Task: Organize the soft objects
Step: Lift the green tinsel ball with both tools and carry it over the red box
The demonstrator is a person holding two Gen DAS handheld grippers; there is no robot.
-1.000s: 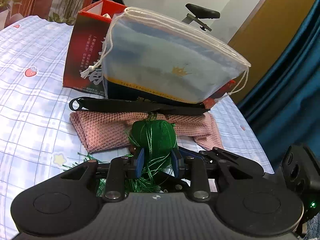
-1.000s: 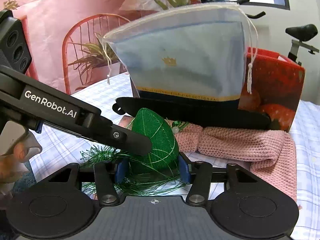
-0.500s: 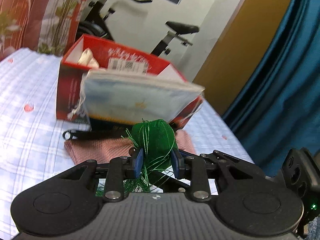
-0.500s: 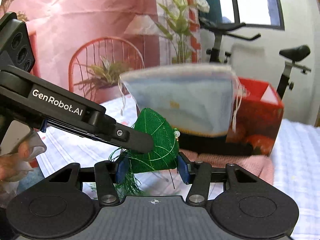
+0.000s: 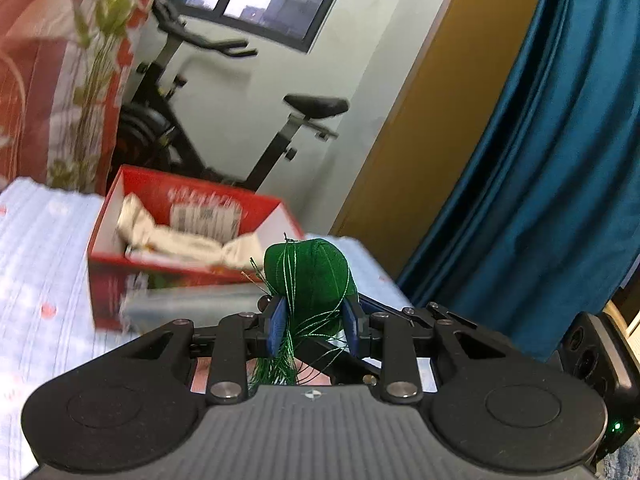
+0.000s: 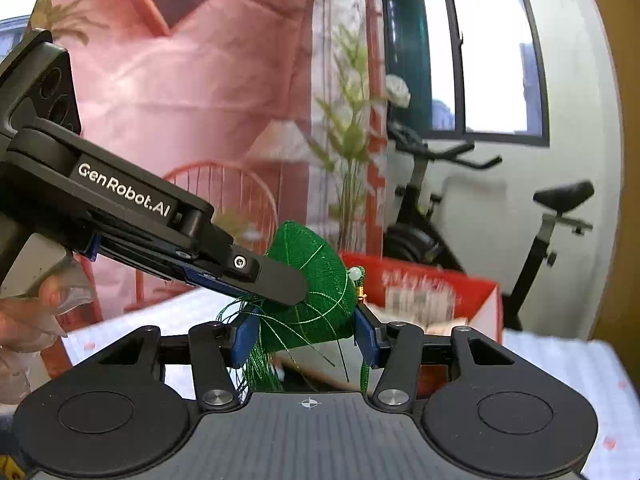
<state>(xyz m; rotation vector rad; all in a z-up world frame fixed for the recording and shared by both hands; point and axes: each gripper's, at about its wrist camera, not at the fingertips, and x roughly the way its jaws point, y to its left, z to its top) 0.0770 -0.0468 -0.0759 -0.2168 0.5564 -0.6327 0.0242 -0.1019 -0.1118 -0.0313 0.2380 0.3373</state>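
**Green pouch lifted clear, both grippers on it, red box ahead**

Left wrist view: left gripper (image 5: 312, 326) is clamped on the green tasselled pouch (image 5: 310, 272), blue pads pressing either flank, tassel threads hanging down between the fingers. A second ago the pouch sat low on the bedsheet against the pink knitted cloth, with the drawstring bag filling the frame. Now the view has climbed: the red box (image 5: 120, 276) sits below and ahead, its open top visible with pale wrapped items inside. The drawstring bag is just a blurred pale strip (image 5: 192, 304) against the box front. The pink cloth is mostly hidden behind the gripper body.

Right wrist view: right gripper (image 6: 306, 336) is also closed on the same green pouch (image 6: 320, 304), pads touching both sides. The left gripper (image 6: 280, 284) comes in from the left, its finger lying across the pouch. A hand (image 6: 24, 316) holds that tool at the frame edge. The red box (image 6: 424, 284) lies behind the pouch, motion-blurred. Half a second ago the bag still blocked this view; now it is out of sight below.

Read: the pouch is off the bed and carried by both tools, above box rim height. Next is likely forward over the opening, then release. Risk: tassel threads snagging on a pad at let-go.
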